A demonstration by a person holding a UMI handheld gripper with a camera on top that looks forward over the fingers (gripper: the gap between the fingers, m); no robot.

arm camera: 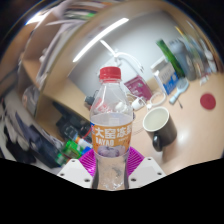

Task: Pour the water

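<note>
The gripper [112, 172] is clenched on a clear plastic bottle [110, 125], both pink pads [92, 166] pressing its lower body. The bottle stands upright between the fingers, with a red cap [109, 73] at twelve o'clock and an orange label [111, 135] around its middle. A dark mug [160, 128] with a pale inside sits on the table [190, 120] at three o'clock of the bottle, near it but apart. A small red lid [208, 101] lies farther off at two o'clock.

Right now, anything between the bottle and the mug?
No. In the gripper view, bare table separates the bottle, held between the gripper fingers, from the mug.
</note>
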